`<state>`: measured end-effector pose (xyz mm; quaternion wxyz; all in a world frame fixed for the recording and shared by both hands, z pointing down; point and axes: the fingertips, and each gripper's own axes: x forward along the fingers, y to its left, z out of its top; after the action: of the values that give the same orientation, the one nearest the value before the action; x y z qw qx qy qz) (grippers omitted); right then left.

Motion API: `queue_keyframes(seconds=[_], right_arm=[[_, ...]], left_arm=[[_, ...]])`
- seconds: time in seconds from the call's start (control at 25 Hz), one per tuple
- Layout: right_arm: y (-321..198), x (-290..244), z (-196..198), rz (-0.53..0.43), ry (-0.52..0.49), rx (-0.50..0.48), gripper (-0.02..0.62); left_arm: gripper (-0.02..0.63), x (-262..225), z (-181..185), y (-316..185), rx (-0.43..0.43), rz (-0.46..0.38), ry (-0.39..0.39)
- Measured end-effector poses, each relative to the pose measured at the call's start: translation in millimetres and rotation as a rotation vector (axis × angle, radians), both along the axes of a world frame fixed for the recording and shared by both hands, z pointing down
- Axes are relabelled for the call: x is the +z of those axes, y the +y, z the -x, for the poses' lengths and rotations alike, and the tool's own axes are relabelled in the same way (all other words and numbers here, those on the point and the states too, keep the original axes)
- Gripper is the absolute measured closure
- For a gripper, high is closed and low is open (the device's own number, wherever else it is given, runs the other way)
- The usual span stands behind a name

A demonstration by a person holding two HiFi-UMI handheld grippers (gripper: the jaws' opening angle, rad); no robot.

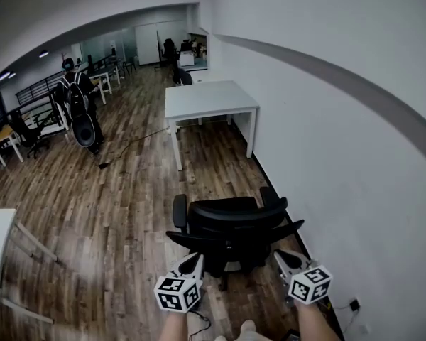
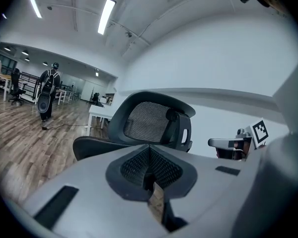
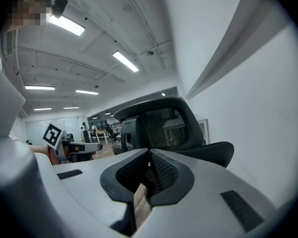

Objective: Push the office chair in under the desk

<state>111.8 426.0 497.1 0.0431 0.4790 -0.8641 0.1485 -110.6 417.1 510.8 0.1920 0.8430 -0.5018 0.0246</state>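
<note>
Closed, empty left tool (image 1: 194,260) and right tool (image 1: 284,257) sit just behind the black mesh office chair (image 1: 231,226); the white rectangular surface (image 1: 206,99) lies straight beyond.

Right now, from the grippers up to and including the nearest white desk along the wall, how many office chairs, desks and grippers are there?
Black office chair: 1
White desk: 1
Grippers: 2 (left gripper, right gripper, both with jaws shut on nothing)
Total: 4
</note>
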Motion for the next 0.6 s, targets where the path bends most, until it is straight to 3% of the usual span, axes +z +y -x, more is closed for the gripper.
queue_keyframes(seconds=[0.28, 0.6], right_arm=[[-32, 1, -13, 0.009, 0.026, -0.054, 0.560], [-53, 13, -26, 0.036, 0.202, -0.214, 0.560]], left_arm=[[0.603, 1, 0, -24, -0.026, 0.009, -0.044], [0.604, 3, 3, -42, 0.061, 0.009, -0.228]])
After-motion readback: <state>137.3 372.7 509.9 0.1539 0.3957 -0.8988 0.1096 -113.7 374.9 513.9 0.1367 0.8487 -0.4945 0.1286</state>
